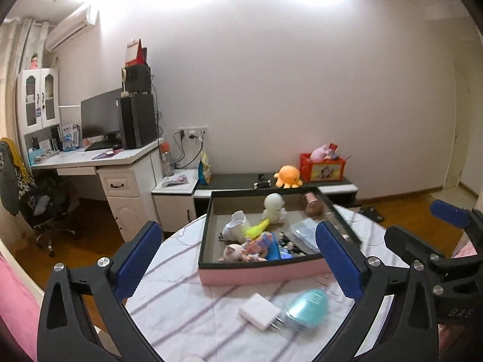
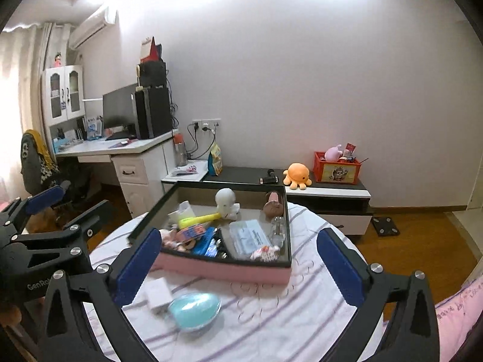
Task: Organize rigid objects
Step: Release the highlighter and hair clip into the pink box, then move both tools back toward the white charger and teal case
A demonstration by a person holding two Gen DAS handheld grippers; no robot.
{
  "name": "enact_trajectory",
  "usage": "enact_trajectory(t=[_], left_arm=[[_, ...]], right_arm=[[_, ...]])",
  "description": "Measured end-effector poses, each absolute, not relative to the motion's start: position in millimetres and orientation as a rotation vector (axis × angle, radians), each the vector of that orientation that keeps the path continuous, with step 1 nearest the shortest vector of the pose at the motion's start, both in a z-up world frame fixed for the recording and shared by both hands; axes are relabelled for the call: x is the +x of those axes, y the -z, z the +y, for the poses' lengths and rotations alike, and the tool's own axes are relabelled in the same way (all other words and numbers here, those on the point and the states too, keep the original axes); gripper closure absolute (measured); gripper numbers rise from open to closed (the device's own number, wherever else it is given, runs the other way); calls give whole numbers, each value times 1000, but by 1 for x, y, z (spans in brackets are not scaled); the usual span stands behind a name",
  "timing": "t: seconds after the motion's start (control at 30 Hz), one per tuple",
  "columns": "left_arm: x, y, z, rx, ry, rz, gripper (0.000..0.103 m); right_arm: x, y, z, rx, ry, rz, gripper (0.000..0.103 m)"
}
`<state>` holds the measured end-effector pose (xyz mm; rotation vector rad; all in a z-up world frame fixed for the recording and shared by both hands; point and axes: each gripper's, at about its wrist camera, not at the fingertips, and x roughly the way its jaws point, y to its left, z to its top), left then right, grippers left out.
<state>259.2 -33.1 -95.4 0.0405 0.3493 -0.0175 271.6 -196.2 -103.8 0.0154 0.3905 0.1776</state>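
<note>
A pink box with a black rim (image 1: 262,274) (image 2: 223,268) stands on a round table with a striped cloth (image 1: 181,286) (image 2: 271,316). Inside lie several small toys, among them a white figure (image 1: 273,205) (image 2: 226,200), a yellow piece (image 1: 258,227) (image 2: 200,218) and a brown cylinder (image 1: 312,202) (image 2: 273,206). In front of the box lie a white charger plug (image 1: 261,313) (image 2: 158,294) and a teal egg-shaped case (image 1: 308,303) (image 2: 194,307). My left gripper (image 1: 238,226) (image 2: 72,202) and right gripper (image 2: 240,232) (image 1: 422,220) hover side by side above the table's near edge, both open with nothing held.
Behind the table a low cabinet carries an orange octopus plush (image 1: 288,176) (image 2: 297,175) and a red crate (image 1: 323,167) (image 2: 336,170). A white desk (image 1: 90,157) with a monitor and an office chair (image 1: 39,199) stand to the left. Pink bedding (image 2: 462,310) borders the table at the right.
</note>
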Motion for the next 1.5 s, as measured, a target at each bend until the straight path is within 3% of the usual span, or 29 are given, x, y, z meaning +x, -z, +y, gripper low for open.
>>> enact_trajectory(t=[0.53,1.13,1.5], left_arm=[[149,90,-50,60,-25,210,0],[167,114,-51,76,-25,276,0],[198,149,-32,56,-1,407,0]], right_arm=[[158,99,-206,36,-80,235,0],[170,122,-208,47,-79,299,0],[199,149,-198,39,-106,410,0]])
